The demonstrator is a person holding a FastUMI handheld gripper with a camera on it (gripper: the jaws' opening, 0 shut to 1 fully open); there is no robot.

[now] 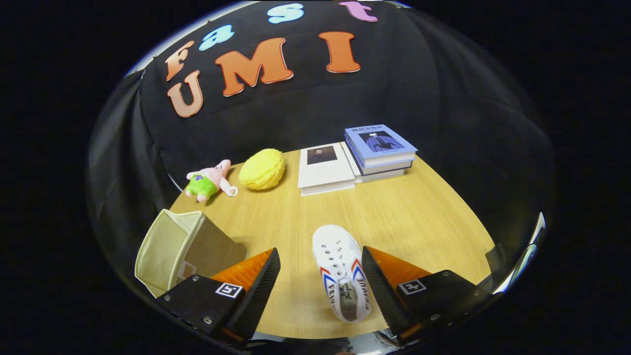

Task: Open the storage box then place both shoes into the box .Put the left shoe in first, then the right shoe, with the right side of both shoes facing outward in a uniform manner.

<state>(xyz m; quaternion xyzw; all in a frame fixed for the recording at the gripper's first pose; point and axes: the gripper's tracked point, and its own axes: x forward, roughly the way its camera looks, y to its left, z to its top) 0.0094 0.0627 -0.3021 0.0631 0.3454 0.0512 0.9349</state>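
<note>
A white canvas shoe (pixel 341 268) with red and blue stripes lies on the wooden table (pixel 419 212), toe pointing away from me. It sits between my fingers, close to the right finger and not touched by either. My gripper (pixel 320 276) is open, its jaws spread wide above the table. A beige fabric storage box (pixel 172 249) stands just left of the left finger, its top open and its inside showing bare fabric.
At the table's far side lie a pink and green plush toy (pixel 209 181), a yellow bun-shaped cushion (pixel 262 169), a white book (pixel 325 168) and a stack of books with a blue cover (pixel 379 150). Black cloth walls the booth behind them.
</note>
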